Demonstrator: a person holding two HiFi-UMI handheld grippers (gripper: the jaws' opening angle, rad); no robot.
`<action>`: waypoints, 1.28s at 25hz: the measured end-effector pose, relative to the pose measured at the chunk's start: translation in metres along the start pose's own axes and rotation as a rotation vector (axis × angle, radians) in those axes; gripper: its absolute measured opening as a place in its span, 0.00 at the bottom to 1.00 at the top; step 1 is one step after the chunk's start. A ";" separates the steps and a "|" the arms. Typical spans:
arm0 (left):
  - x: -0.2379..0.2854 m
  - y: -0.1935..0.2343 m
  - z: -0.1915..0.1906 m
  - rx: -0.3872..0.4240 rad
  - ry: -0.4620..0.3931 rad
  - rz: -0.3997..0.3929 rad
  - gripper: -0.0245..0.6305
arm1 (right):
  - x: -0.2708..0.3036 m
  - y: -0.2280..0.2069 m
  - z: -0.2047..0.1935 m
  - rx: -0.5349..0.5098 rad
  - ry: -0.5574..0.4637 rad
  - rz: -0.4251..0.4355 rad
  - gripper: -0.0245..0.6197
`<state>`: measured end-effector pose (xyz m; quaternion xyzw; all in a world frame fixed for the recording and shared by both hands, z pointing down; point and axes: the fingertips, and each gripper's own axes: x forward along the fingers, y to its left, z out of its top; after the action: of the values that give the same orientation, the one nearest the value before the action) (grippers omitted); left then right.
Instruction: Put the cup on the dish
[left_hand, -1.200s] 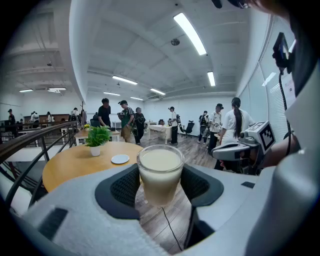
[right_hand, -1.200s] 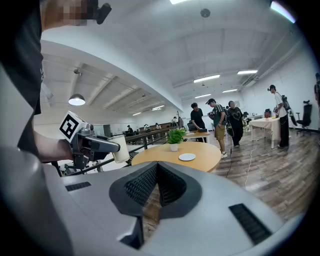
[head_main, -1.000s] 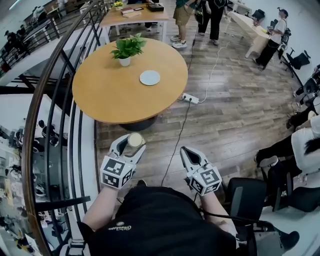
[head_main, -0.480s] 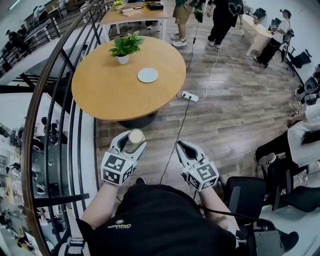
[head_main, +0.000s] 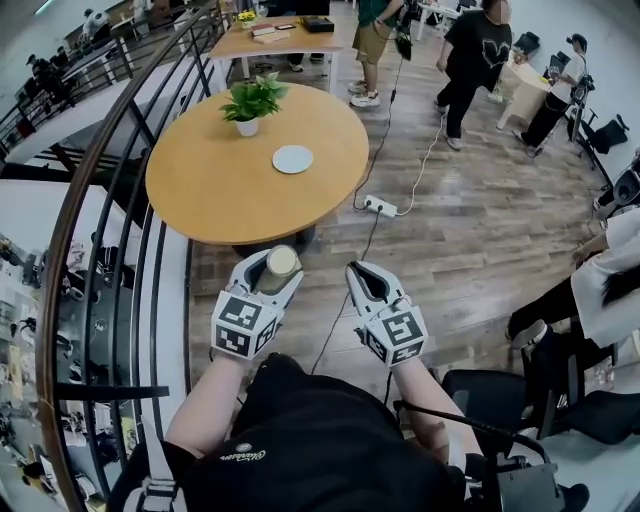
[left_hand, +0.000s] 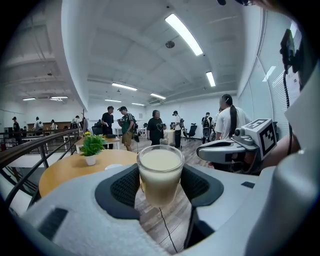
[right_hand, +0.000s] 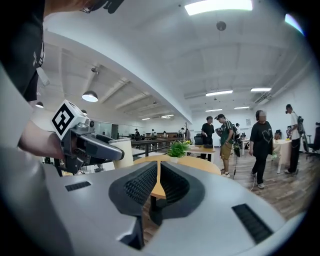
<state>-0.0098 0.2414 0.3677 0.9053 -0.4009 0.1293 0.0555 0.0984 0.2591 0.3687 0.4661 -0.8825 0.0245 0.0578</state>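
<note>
the left gripper (head_main: 270, 274) is clamped on the cup (left_hand: 160, 172): in the left gripper view both dark ribbed pads press on the sides of the cup, one on each side. the cup stands upright between them. it is a clear cup and its content looks pale and cream-coloured, almost up to the rim. the cup is in the air, over the wooden floor (head_main: 470, 230), in front of the person and not over the table.

the right gripper (head_main: 364, 279) is just beside the left one, at its right, and the two do not touch. its jaws are together and nothing is between them; in the right gripper view only a thin slit is left between the pads.

the dish (head_main: 293, 159) is a small pale round plate. it lies flat on the round wooden table (head_main: 220, 190), well apart from the cup, and nothing is on it. a potted plant (head_main: 250, 101) in a white pot stands on the same table, near the dish, on the far side. a curved dark railing (head_main: 95, 230) runs along the left of the table. a white power strip (head_main: 380, 207) with its cable lies on the floor at the right edge of the table. several people (head_main: 478, 60) stand farther in the room.
</note>
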 end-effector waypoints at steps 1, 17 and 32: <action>0.002 -0.003 0.000 0.001 0.001 0.001 0.42 | -0.001 -0.003 0.000 -0.002 -0.003 0.002 0.04; 0.046 0.013 0.005 -0.026 -0.015 0.004 0.42 | 0.033 -0.026 -0.005 -0.027 0.016 0.064 0.11; 0.124 0.134 0.022 -0.038 0.030 -0.018 0.42 | 0.168 -0.076 0.000 0.031 0.061 0.055 0.11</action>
<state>-0.0249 0.0583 0.3809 0.9055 -0.3944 0.1348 0.0799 0.0676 0.0785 0.3891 0.4416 -0.8923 0.0541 0.0768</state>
